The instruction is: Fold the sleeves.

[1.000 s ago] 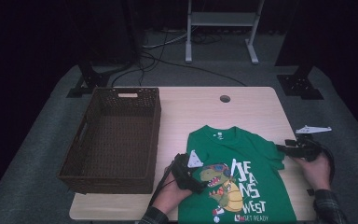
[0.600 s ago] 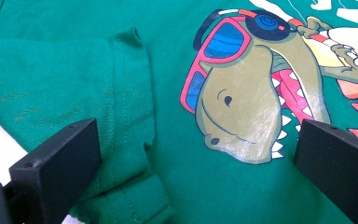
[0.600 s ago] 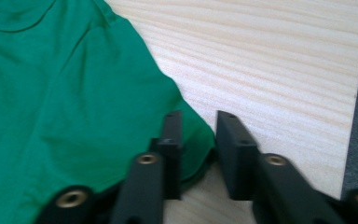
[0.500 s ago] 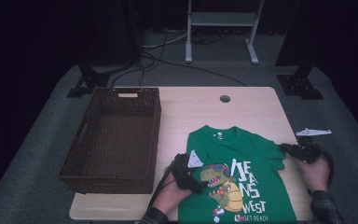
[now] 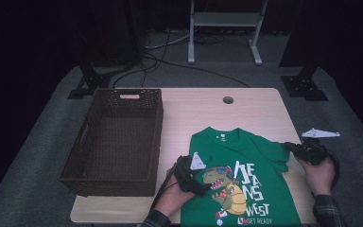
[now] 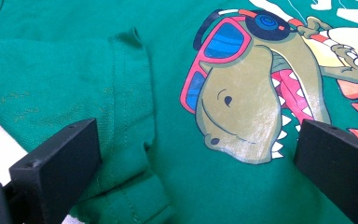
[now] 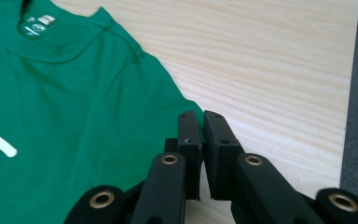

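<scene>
Since the earlier frames, our right gripper (image 5: 297,148) has just been closing its jaws; in the right gripper view (image 7: 201,128) they now stand clenched at the sleeve edge of the green T-shirt (image 5: 243,177), with what looks like the fabric edge caught between the pads, though the view does not show the pinch clearly. Our left gripper (image 5: 194,182) has kept its place. In the left gripper view its jaws are spread wide and released, one over the folded left sleeve (image 6: 126,107), the other beside the dinosaur print (image 6: 242,102). We note the T-shirt lies flat, print up, on the near right part of the table (image 5: 203,113). A brown wicker basket (image 5: 116,137) stands on the table's left part, apart from the shirt.
</scene>
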The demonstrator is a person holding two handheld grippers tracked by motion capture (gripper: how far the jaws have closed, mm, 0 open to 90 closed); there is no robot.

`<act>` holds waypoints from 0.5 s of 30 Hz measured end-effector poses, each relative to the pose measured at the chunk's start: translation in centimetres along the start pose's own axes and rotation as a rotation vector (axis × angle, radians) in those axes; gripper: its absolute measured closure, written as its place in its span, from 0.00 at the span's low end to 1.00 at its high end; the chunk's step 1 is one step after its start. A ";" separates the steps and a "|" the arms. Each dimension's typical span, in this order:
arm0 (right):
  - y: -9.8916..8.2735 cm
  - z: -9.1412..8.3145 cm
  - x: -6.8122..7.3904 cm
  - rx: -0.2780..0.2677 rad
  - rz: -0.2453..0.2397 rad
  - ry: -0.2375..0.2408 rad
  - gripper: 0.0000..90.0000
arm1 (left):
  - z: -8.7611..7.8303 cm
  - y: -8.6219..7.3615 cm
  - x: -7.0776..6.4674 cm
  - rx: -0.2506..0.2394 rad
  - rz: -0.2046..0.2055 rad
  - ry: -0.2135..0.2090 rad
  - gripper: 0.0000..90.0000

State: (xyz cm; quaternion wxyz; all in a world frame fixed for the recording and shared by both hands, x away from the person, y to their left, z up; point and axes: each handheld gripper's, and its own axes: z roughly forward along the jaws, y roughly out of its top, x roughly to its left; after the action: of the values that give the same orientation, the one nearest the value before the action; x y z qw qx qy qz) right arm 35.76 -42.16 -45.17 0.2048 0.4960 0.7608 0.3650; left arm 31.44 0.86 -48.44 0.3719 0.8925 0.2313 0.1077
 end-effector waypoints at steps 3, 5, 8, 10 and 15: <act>0.0 -0.3 0.5 -0.018 -0.008 -0.001 0.96 | 0.0 0.0 0.0 0.000 0.000 0.000 0.00; 0.0 -0.5 0.9 -0.028 -0.013 0.003 0.97 | 0.0 0.0 0.0 0.000 0.000 0.000 0.00; 0.1 -0.7 1.6 -0.039 -0.027 0.013 0.97 | 0.0 0.0 0.0 0.000 0.000 0.000 0.00; 0.2 -0.7 2.0 -0.042 -0.044 0.016 0.97 | 0.0 0.0 0.0 0.000 0.000 0.000 0.00; 0.6 -0.5 3.2 -0.035 -0.082 0.035 0.97 | 0.0 0.0 0.0 0.000 0.000 0.000 0.00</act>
State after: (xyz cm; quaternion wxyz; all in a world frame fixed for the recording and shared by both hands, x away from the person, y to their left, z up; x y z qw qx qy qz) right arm 34.44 -39.24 -44.26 0.2150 0.4542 0.7774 0.3784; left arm 31.44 0.86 -48.44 0.3719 0.8925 0.2313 0.1078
